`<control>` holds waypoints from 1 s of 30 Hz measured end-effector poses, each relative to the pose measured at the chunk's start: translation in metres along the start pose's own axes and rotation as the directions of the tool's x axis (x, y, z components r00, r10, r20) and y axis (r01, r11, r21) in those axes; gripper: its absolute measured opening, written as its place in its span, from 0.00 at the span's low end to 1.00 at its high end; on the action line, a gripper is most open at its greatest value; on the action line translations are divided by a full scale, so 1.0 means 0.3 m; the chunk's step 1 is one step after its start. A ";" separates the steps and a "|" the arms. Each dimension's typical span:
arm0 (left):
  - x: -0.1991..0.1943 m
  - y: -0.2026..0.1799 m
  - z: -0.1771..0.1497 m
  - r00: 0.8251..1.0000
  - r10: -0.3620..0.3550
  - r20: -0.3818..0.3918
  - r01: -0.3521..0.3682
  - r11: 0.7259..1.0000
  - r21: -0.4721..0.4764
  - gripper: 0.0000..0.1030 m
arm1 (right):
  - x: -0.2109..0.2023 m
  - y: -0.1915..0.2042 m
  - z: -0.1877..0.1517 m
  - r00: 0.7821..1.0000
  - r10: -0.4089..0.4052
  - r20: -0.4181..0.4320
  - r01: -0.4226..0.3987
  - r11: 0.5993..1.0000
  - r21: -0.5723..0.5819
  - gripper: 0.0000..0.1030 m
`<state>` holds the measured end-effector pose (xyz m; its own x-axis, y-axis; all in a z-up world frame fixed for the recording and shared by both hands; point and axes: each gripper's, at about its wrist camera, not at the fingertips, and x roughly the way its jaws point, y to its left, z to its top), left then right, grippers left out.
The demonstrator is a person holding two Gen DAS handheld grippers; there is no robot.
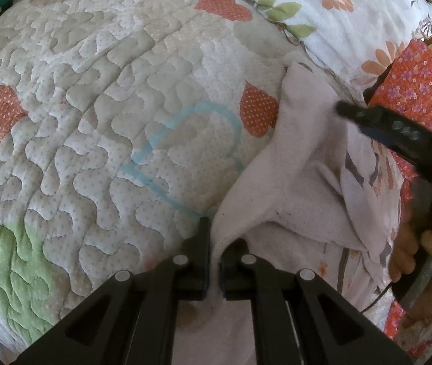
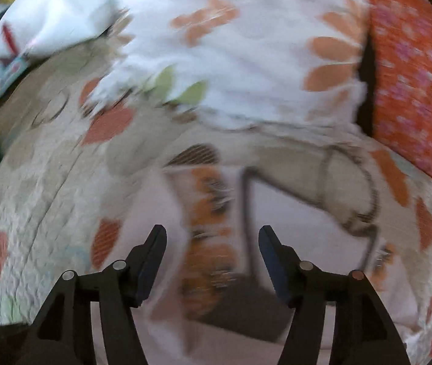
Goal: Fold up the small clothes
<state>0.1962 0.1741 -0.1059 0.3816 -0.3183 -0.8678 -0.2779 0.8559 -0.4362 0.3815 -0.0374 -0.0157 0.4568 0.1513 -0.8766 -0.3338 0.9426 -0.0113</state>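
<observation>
Here the left claw (image 1: 214, 269) pinches the pale garment (image 1: 292, 188) on a quilted bedspread (image 1: 94, 106); the right claw (image 2: 212, 243) gapes empty.

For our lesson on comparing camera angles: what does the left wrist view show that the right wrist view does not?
Only the left wrist view: the left gripper pinching the white garment's edge, a blue heart outline on the quilt, and a hand. Only the right wrist view: the right gripper with fingers spread, and the garment's orange print. Both share the quilt and the white flowered sheet.
</observation>
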 end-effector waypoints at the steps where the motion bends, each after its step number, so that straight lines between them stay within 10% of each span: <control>1: 0.001 -0.002 0.000 1.000 0.000 0.000 0.000 1.000 0.001 0.06 | 0.029 0.022 -0.010 0.999 -0.001 -0.037 0.000 1.000 -0.023 0.65; 2: 0.001 -0.001 0.001 1.000 -0.001 -0.002 0.001 1.000 0.000 0.06 | 0.050 0.043 -0.027 0.998 -0.015 -0.066 0.012 0.999 -0.043 0.61; 3: 0.000 0.001 0.003 1.000 -0.003 -0.003 0.003 1.000 0.000 0.07 | 0.071 0.069 -0.036 0.994 -0.044 -0.095 0.036 0.996 -0.088 0.20; 4: 0.000 0.002 0.002 1.000 -0.004 -0.004 0.004 1.000 0.000 0.07 | 0.084 0.089 -0.038 0.992 -0.059 -0.113 0.044 0.990 -0.131 0.01; 8: -0.001 0.002 0.004 1.000 0.004 -0.003 -0.004 1.000 0.008 0.07 | 0.075 0.063 0.018 0.988 -0.148 -0.047 0.140 0.979 -0.146 0.02; 11: 0.000 -0.007 0.004 1.000 0.023 0.003 -0.023 1.000 0.013 0.07 | 0.108 0.029 0.040 0.858 -0.513 0.014 0.504 0.837 -0.213 0.08; 14: 0.000 -0.026 0.004 0.999 0.034 0.011 -0.034 0.999 0.024 0.07 | -0.002 -0.056 0.008 0.915 -0.403 -0.001 0.400 0.908 -0.123 0.15; 18: -0.041 -0.045 -0.004 0.998 0.030 0.056 -0.032 0.999 0.042 0.07 | -0.203 -0.184 -0.136 0.930 -0.367 0.032 0.368 0.928 -0.052 0.50; 30: -0.155 -0.096 -0.032 0.988 0.004 0.155 -0.016 0.997 0.079 0.32 | -0.463 -0.637 -0.766 0.944 -0.325 -0.057 0.329 0.911 0.250 0.55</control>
<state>0.1779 0.1602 -0.0553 0.5124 -0.2482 -0.8221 -0.2133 0.8905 -0.4018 0.1926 -0.3070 -0.0023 0.4928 -0.1809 -0.8511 0.0528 0.9826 -0.1783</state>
